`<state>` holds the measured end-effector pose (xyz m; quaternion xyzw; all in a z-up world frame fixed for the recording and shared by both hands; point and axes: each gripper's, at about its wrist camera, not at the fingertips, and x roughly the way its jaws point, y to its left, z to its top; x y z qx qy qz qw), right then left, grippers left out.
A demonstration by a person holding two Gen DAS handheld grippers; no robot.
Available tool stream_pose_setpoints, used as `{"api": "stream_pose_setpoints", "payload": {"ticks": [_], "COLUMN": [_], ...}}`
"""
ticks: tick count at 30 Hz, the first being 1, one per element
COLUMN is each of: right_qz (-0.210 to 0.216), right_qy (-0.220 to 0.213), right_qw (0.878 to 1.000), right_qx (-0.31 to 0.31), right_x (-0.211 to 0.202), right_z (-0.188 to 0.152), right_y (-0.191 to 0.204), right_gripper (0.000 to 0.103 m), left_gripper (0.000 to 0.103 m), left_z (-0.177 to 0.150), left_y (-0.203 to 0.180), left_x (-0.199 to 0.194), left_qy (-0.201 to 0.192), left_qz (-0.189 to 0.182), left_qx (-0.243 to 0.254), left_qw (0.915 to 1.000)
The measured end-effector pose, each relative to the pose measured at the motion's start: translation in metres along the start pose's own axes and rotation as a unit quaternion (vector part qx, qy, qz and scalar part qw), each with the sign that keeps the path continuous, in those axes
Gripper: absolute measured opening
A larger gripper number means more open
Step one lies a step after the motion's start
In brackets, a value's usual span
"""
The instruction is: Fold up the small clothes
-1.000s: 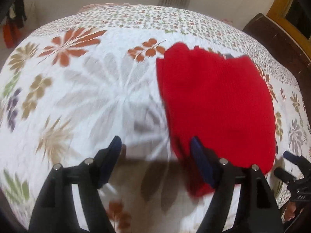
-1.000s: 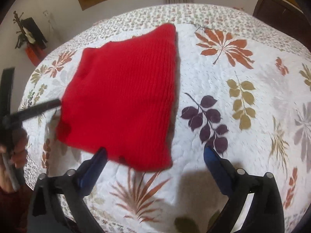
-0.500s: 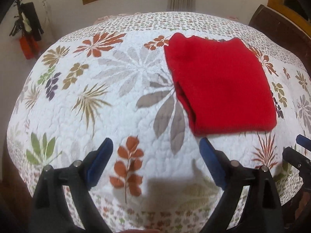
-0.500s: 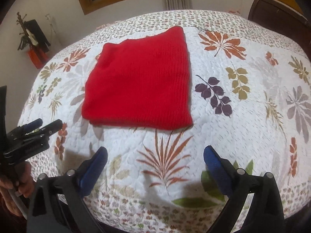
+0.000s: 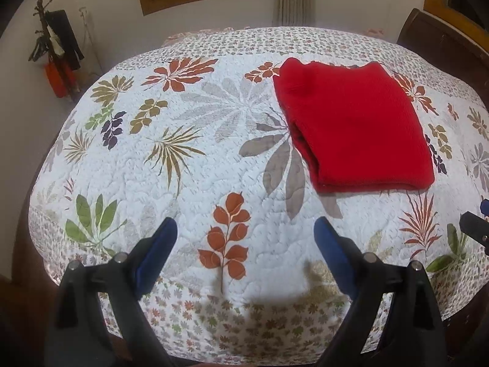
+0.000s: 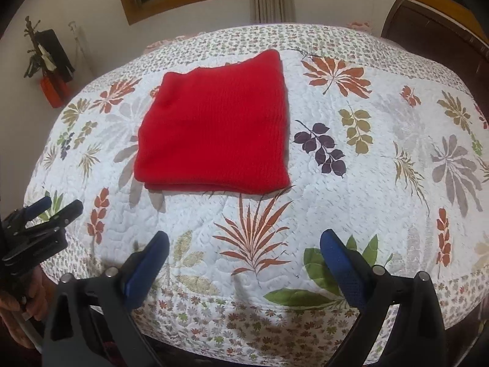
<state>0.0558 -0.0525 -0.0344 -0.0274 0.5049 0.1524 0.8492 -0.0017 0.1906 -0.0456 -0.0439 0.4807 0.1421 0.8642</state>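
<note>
OK, left gripper [image 5: 246, 229] hangs over the near edge of the bed [image 5: 189, 183], jaws spread, nothing in them. The red knit garment [image 6: 214, 131] lies folded into a neat rectangle mid-bed, layered edge facing the grippers, well apart from both. Right gripper [image 6: 244, 243] is likewise released and empty. Fold looks done, I'd say; if tidying, press the top layer flat instead of pinching, so the stacked edges stay aligned and don't slide.

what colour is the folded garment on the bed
Solid red, a ribbed knit. The folded garment shows best in the right wrist view.
</note>
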Motion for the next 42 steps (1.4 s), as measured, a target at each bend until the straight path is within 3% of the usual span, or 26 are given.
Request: {"api": "stream_pose_setpoints", "payload": {"ticks": [42], "right_qz": [-0.02], "right_qy": [0.005], "right_qw": [1.0], "right_qx": [0.015], "right_x": [-0.005], "right_z": [-0.009], "right_y": [0.002], "right_gripper": [0.099], "left_gripper": [0.091], "left_z": [-0.011], "left_y": [-0.01], "left_x": [-0.02], "left_qy": [-0.024], "left_qz": [0.009], "left_qx": [0.019], "left_qw": [0.9995]}}
